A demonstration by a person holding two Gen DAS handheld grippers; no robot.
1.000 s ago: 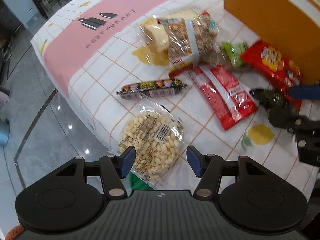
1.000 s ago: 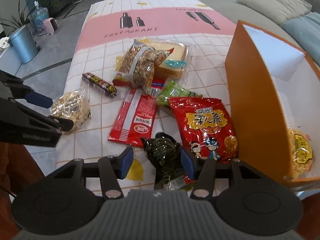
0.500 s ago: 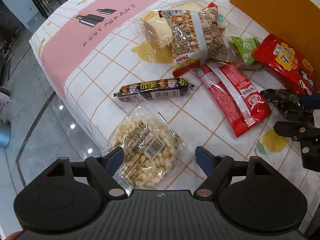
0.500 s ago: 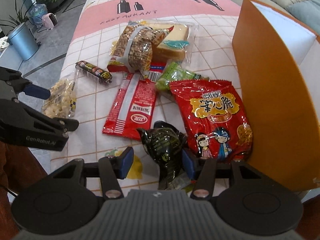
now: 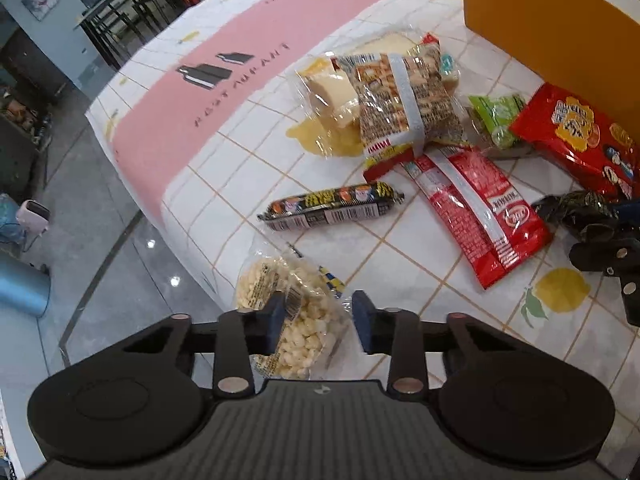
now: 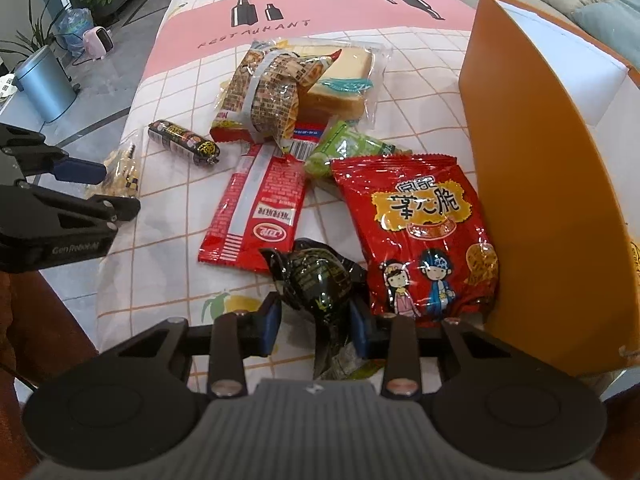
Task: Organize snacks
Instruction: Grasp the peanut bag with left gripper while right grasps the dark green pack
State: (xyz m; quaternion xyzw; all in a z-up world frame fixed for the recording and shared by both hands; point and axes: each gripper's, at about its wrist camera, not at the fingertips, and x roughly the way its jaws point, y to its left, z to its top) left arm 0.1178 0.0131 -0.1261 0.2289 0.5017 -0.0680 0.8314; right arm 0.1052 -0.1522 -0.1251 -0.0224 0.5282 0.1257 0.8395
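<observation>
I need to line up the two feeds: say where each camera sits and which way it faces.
Left wrist: on the left tongs, aimed down at the clear puffed-snack bag between their pads; right tongs at the frame's right.
Right wrist: on the right tongs, aimed down at the dark packet.
Shared: red pouch, sausage, orange box.

We find the snacks spread over the worktop (image 6: pixel 168 120): sausage stick (image 6: pixel 184 143) at left, peanut bag (image 6: pixel 272 92) on the bread pack (image 6: pixel 340 88) behind, open box (image 6: pixel 532 200) at right
</observation>
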